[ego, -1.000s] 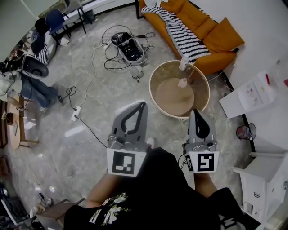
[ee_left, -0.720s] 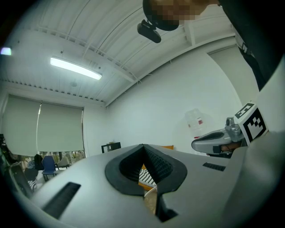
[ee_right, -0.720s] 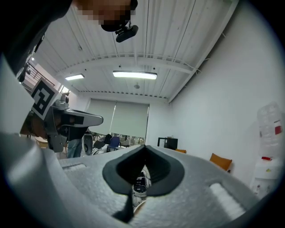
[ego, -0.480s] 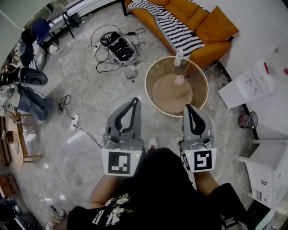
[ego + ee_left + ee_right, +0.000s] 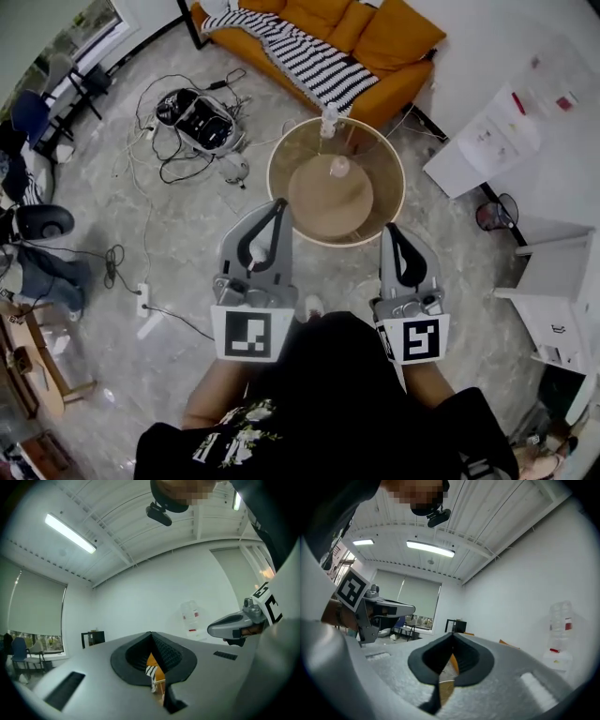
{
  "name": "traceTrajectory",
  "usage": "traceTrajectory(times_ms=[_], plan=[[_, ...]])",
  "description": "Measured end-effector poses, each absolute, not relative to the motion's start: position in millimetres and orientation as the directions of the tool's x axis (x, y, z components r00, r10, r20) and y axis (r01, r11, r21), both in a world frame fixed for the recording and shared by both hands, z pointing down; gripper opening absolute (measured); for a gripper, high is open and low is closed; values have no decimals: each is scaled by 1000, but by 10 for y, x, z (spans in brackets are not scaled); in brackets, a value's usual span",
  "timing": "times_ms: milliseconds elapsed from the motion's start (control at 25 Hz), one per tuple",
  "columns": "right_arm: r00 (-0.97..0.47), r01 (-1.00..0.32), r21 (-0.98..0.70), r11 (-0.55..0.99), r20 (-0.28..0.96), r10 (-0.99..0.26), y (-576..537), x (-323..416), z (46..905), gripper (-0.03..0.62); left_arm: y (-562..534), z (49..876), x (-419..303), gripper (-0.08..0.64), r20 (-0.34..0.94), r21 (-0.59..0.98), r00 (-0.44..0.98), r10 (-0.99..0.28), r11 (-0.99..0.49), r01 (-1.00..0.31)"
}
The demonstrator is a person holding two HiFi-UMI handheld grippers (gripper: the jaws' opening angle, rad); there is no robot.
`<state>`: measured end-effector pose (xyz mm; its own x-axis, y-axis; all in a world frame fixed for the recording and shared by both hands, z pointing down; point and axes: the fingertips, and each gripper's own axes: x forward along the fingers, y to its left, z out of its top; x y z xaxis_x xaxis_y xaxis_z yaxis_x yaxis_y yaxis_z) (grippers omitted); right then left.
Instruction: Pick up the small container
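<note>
Over the floor [image 5: 178, 281], left claw [image 5: 277, 206], right claw [image 5: 393, 231] hang closed — empty.

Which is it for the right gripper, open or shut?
Shut. The right gripper shows its jaws meeting at the tips in its own view, with nothing held between them.

The right hand-held gripper [image 5: 451, 641] has its jaws pressed together with nothing between them. Through the slit below where they meet, only a sliver of orange and tan shows. To its left is the left hand-held gripper [image 5: 401, 606] with its marker cube [image 5: 351, 588]. Ahead is a window [image 5: 419, 599] with a blind. To the right, a clear bottle [image 5: 560, 620] stands against a white wall [image 5: 511, 583].
</note>
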<state>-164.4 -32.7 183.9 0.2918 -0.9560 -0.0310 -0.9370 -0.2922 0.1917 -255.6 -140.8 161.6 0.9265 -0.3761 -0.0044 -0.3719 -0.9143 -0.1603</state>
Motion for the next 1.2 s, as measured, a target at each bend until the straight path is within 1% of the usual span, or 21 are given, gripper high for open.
traceTrajectory(times_ms=[120, 280, 640, 760, 880, 1000, 1200], plan=[[344, -918, 196, -345, -42, -938, -518, -1484, 1771, -5, -1688, 1599, -2334, 6, -3, -146, 944, -331, -933, -328], [418, -888, 189, -418, -42, -907, -642, -1279, 1790, -5, -1868, 1583, -2020, 6, -4, -189, 970, -244, -952, -241], [554, -815, 178, -551, -41, -832, -1124, -1004, 1719, -5, -2406, 1425, -1513, 6, -12, -202, 997, -76, -976, -76], [594, -788, 172, -591, -42, -804, -1327, -960, 1699, -5, -2609, 1366, -1428, 6, -22, -214, 1000, -21, -976, -25], [627, -763, 163, -625, -47, -778, -1580, -951, 1669, -5, -2874, 1382, -1407, 6, 0, -198, 1000, 11, -980, 11], [650, -746, 155, -648, -45, -759, -1780, -969, 1672, -5, -3097, 1385, -1405, 6, 9, -215, 999, 44, -976, 45], [675, -727, 150, -670, -24, -737, -2087, -1110, 1821, -5, -3446, 1500, -1543, 6, 15, -222, 997, 78, -972, 79]])
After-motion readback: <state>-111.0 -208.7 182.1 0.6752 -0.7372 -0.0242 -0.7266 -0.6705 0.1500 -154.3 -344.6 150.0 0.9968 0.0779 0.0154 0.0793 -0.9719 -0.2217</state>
